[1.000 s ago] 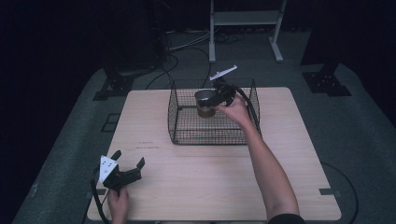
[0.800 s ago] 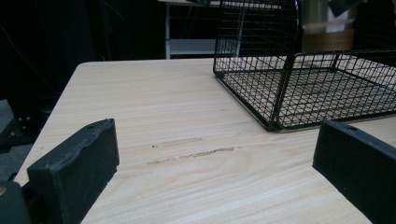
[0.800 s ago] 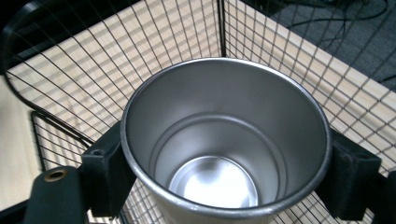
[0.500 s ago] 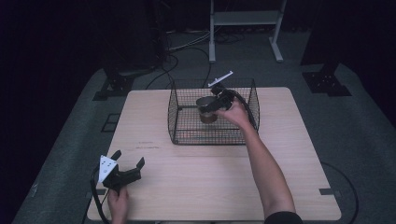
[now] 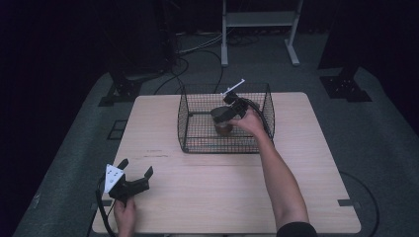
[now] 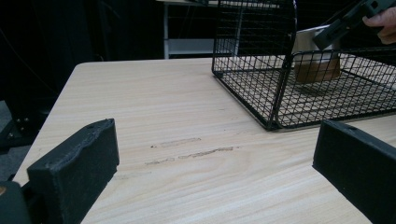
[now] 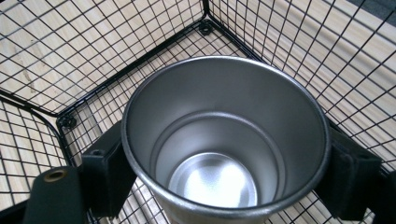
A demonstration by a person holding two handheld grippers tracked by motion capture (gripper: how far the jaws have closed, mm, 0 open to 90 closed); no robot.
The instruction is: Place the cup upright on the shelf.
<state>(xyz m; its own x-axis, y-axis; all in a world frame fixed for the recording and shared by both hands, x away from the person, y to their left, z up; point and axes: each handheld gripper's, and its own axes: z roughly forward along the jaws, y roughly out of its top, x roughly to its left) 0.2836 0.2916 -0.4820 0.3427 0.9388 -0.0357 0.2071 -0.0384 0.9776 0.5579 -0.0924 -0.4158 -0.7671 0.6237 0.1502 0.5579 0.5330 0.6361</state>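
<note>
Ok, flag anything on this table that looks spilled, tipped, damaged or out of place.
Nothing much stands out. The metal cup is upright and empty, held by the right tongs inside the wire basket. The only blemish is a few faint scuff marks on the wooden table, near the idle left tongs.

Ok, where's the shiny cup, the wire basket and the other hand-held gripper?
cup (image 7: 219, 140), right gripper view, inner wall.
wire basket (image 5: 197, 148), high view, front bottom rim.
left hand-held gripper (image 5: 134, 172), high view, between its open jaws.
</note>
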